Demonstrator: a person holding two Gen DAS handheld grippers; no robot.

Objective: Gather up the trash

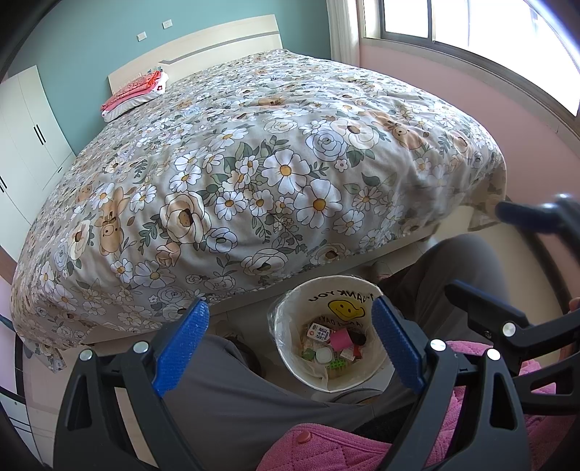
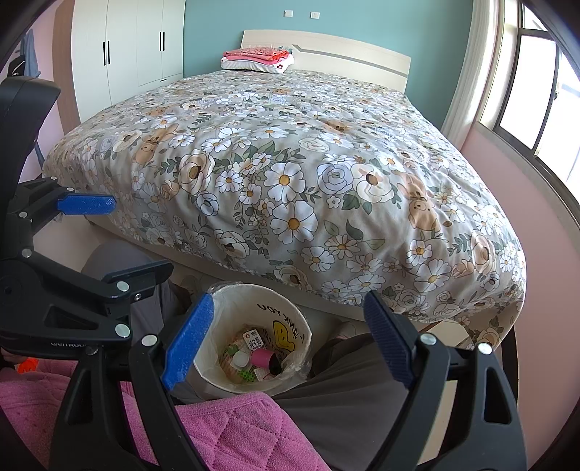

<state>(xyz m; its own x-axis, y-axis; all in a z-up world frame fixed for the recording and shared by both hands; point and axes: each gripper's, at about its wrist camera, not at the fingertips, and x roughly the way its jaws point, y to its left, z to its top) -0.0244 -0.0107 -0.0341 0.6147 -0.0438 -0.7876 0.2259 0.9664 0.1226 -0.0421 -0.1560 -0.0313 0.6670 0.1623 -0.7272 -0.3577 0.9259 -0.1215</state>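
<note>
Trash lies at the bottom of one white bin (image 1: 328, 342), which stands on the floor at the foot of the bed (image 1: 253, 163), between the person's two grey-trousered knees (image 1: 224, 384). A clear plastic liner (image 1: 275, 315) is folded over the bin's rim, and the inner wall carries a yellow smiley face (image 1: 344, 309) with black lettering above it.

Inside the bin, a handful of small pieces lie piled together: one pink roll (image 1: 342, 340), one small white carton with printing (image 1: 319, 331), one round white cap or lid (image 1: 323, 355), a green gridded piece (image 1: 335, 364), and some red and dark scraps whose count cannot be told. The right wrist view shows the same heap — the pink roll (image 2: 262, 358), the carton (image 2: 253, 340), the white cap (image 2: 240, 358).

The left gripper (image 1: 290, 347) hangs above and in front of the bin with its two blue pads spread wide and nothing between them. The right gripper (image 2: 288, 342) stands the same way — jaws wide apart, empty, framing the bin (image 2: 253, 337) from above. Each gripper also shows at the edge of the other's view.

On the bed lies one floral quilt (image 2: 290, 181); at the headboard sits one stack of folded pink and red cloth on a white pillow (image 2: 259, 59). A white wardrobe (image 2: 134, 50) stands by the teal wall, which bears two outlets (image 2: 301, 14). A pink quilted garment (image 2: 224, 431) covers the person's lap.
</note>
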